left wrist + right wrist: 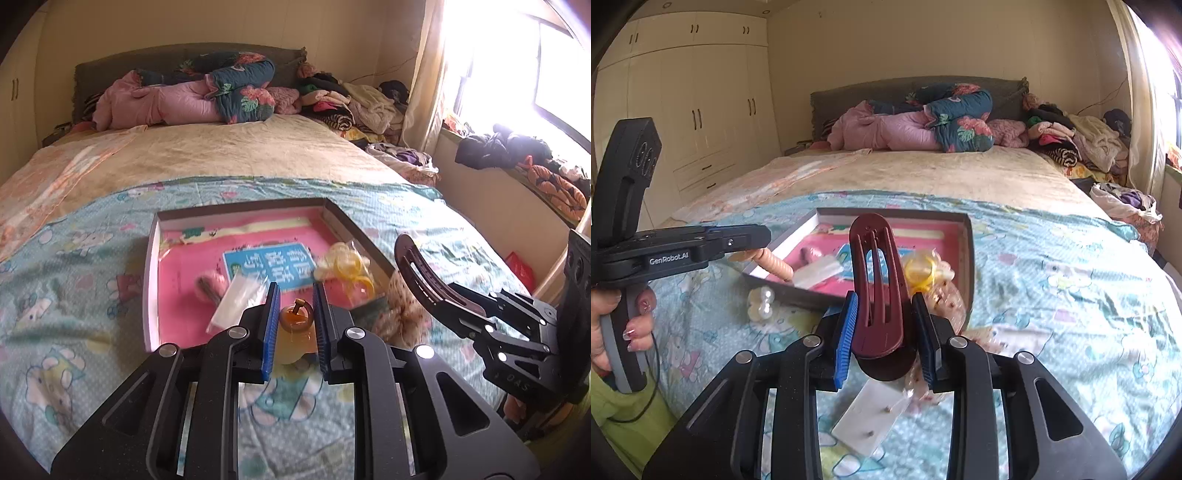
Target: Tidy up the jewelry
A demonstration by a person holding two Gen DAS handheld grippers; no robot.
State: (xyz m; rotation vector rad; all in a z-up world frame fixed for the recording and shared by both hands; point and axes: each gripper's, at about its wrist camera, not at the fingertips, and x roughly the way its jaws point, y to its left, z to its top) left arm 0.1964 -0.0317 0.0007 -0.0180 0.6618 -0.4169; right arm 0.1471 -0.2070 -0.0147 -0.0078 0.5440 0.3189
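the bed (pixel 1052 258) fills mid-frame under a cartoon-print sheet; a shallow box (pixel 967 251) lies at centre, pearl clip (pixel 761 302) lower left, white card (pixel 868 421) bottom centre.

**Plastic, cloth and card on the bed**

The hair clip (pixel 877 291) is dark maroon plastic, smooth with a dull sheen. The left claw (pixel 294 325) has matt black arms with shiny metal pivot pins and ribbed blue pads; between them sits a translucent amber piece (pixel 295 330), glossy like resin. The box (pixel 153 258) looks like cardboard, lined with pink printed paper. The bedsheet (pixel 1052 280) is soft, wrinkled printed cloth. The pearl beads (pixel 761 302) are glossy white.
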